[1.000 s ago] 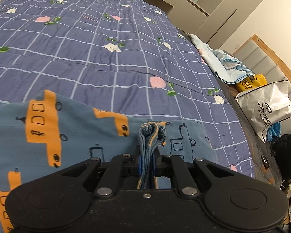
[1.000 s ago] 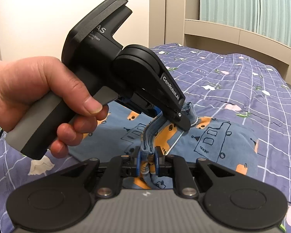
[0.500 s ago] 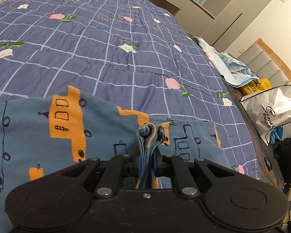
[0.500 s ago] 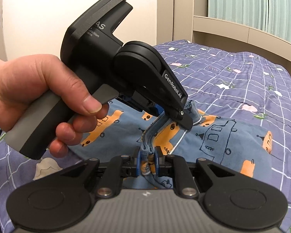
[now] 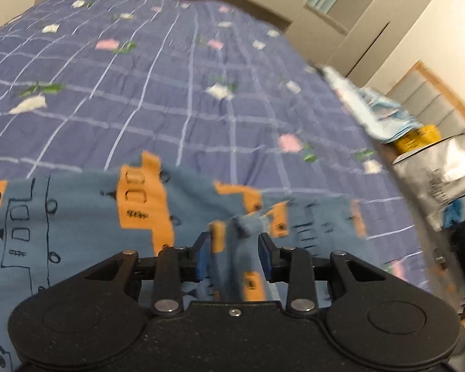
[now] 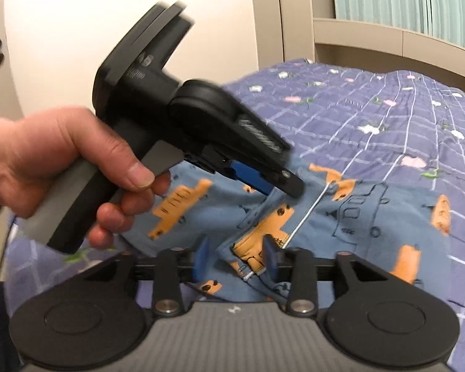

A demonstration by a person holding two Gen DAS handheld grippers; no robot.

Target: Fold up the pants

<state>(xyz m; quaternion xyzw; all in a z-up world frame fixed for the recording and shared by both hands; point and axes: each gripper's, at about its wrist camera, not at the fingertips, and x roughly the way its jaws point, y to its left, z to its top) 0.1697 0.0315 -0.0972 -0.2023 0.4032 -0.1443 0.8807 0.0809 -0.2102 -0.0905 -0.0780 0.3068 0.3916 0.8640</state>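
Lying flat on the bed (image 5: 176,99), blue pants (image 5: 77,210) with orange print cover the quilt's near part. Quilt: purple, white grid, small flowers. Left tongs (image 5: 232,255) have their blue pads spread, with a bunched fold of fabric loose between them. Right tongs (image 6: 235,262) are likewise parted around the waistband, the drawstring (image 6: 307,214) running up from it. Left hand (image 6: 62,161) grips the other tool's handle. Beige wardrobe (image 5: 372,28), plastic bag (image 5: 440,183) beside the bed, on its right. Frames blurred.
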